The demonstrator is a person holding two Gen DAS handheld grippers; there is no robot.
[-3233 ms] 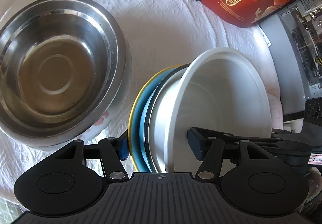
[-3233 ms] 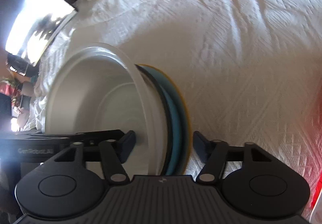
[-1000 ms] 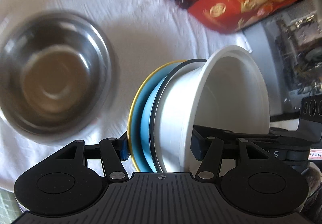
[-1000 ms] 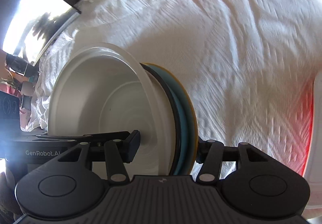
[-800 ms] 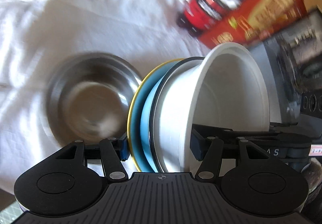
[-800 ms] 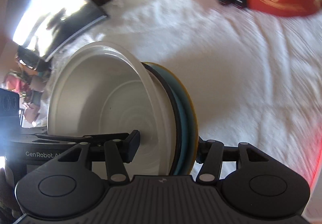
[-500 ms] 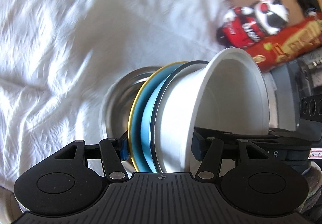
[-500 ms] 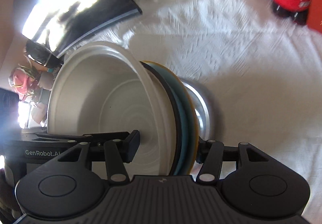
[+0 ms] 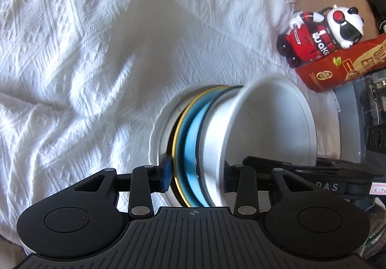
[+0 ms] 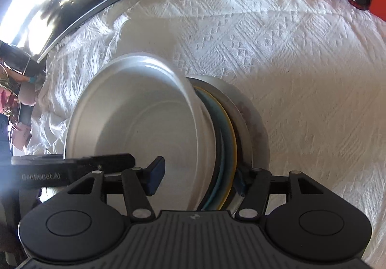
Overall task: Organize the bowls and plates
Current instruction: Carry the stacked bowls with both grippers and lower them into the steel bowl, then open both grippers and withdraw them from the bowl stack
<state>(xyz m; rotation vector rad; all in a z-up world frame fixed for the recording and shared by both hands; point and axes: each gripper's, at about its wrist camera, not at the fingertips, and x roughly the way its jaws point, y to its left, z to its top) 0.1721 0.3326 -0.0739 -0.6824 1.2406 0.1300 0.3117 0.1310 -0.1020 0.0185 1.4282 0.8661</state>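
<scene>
- Holding a nested stack between both tools: white bowl (image 9: 270, 124) on top, then a dark-rimmed dish, a blue plate (image 9: 191, 145) and a yellow-rimmed plate (image 9: 177, 138).
- Stack sits in, or just over, the steel bowl (image 10: 243, 129); only that bowl's rim shows, above a white scalloped plate (image 9: 155, 138) on the white cloth (image 9: 72, 63) covering the worktop. Cannot tell whether the stack's weight is already resting.
- Left gripper (image 9: 195, 173): jaws closing, stack edge between them; blue pad against the yellow rim, the other finger inside the white bowl.
- Right gripper (image 10: 199, 176): jaws opening. Its inner pad (image 10: 155, 174) stands clear of the bowl's inside wall; the outer pad sits at the plate edges. Grip looks slack on this side.
- Risk, judged: one side lets go while the other tightens, so the load may tip toward the freed side and the white bowl slide off the plates.
- Risk: if the stack is not yet seated, it drops and knocks the steel rim, or lands off-centre and rocks.
- Risk: a finger left inside the bowl could drag it out on withdrawal.
- Toy bottle (image 9: 318, 34) and red snack bag (image 9: 342, 68) stand well apart; no hazard there.
</scene>
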